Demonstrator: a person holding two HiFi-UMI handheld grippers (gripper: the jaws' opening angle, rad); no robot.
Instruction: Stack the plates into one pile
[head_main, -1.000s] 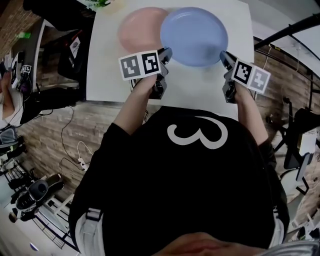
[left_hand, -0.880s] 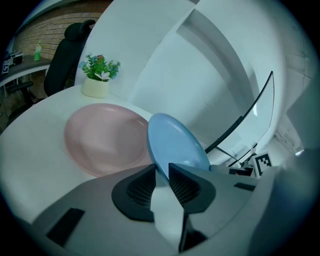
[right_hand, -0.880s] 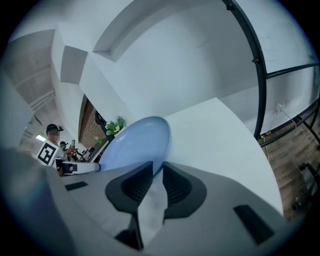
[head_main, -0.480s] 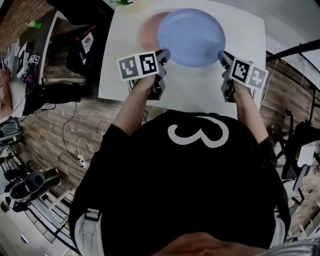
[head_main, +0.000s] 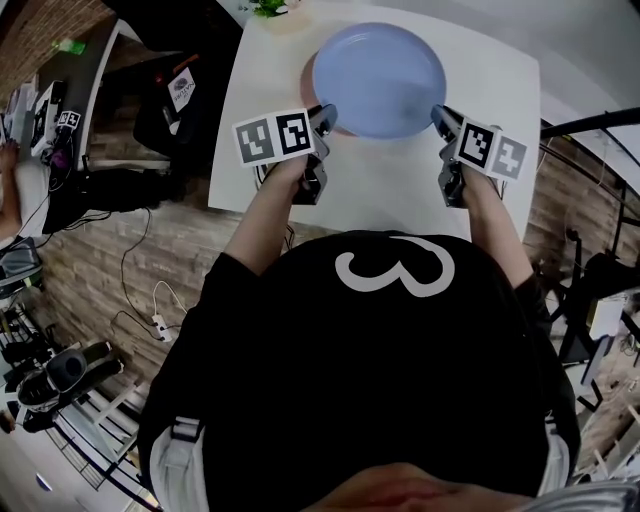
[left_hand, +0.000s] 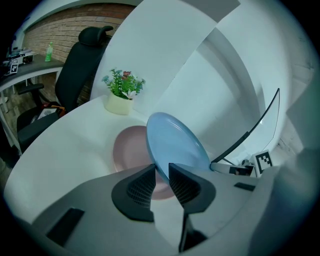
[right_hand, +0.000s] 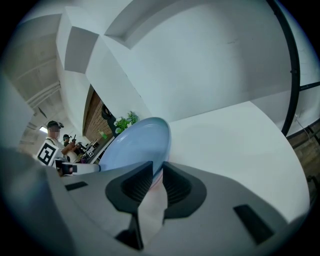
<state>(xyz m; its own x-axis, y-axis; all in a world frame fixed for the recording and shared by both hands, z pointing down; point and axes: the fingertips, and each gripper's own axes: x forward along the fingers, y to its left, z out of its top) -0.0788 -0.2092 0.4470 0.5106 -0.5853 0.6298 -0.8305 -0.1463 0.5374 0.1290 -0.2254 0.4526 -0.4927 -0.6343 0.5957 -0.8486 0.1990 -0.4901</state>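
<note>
My left gripper (head_main: 325, 116) is clenched on the left rim of the blue plate (head_main: 380, 75) and my right gripper (head_main: 441, 119) on its right rim: 2 grips, 1 plate. The blue plate is held above the pink plate (left_hand: 127, 150), which lies flat on the table (head_main: 400, 190) and is mostly covered in the head view. A potted plant (left_hand: 122, 92) stands beyond the pink plate.

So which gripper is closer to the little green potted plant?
Left. The left gripper grips the round blue plate on the side nearer the little green potted plant; the right gripper grips the opposite rim, farther away.
</note>
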